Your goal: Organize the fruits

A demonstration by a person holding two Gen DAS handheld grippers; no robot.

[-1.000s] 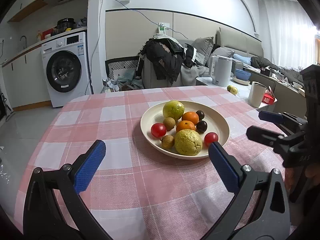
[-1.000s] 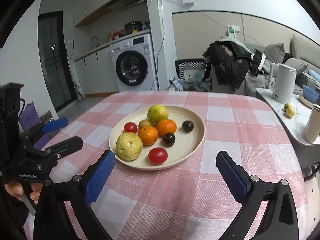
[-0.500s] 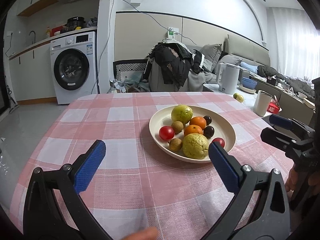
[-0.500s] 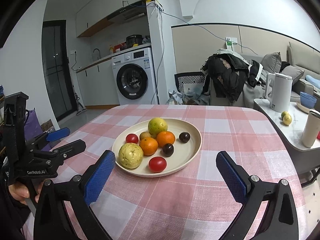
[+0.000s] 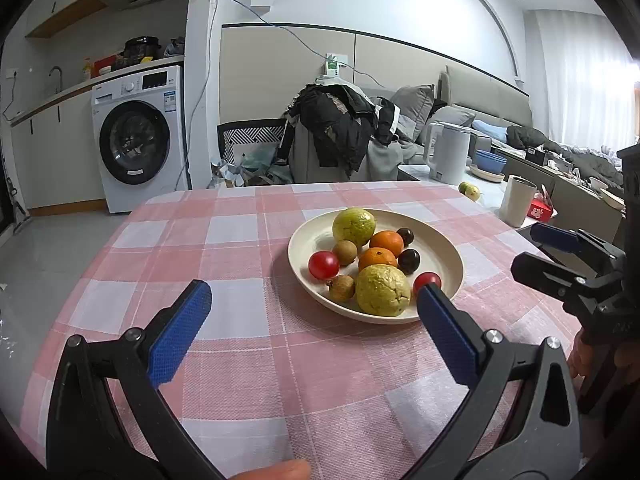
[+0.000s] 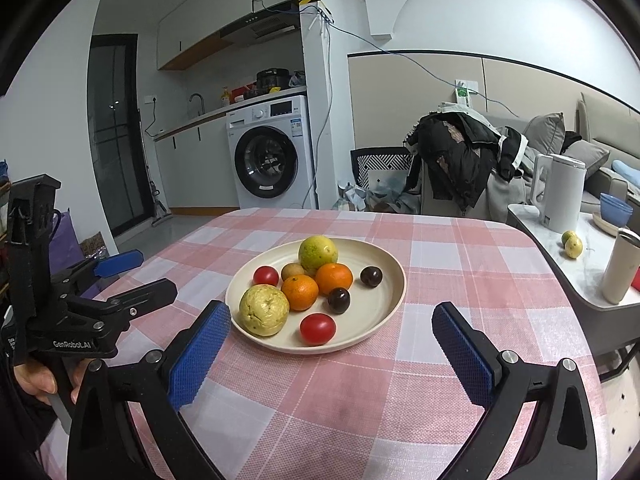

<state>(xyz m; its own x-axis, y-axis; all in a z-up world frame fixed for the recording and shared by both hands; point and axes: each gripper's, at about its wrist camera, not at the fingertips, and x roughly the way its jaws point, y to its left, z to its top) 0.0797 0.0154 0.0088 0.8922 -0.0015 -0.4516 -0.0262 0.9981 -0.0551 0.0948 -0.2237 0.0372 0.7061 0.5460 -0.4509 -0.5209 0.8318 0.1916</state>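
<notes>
On the checked tabletop [image 6: 460, 264], all fruit sits in the cream plate [image 6: 384, 304] mid-cloth, left tongs [image 5: 312, 316] and right tongs [image 6: 332, 332] both wide and empty near it; sorted or awaiting sorting unclear, so any grab should center one fruit, clear of neighbors.

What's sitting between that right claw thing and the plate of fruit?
Nothing: the right wrist view shows only bare checked tablecloth between the right gripper and the plate.
</notes>
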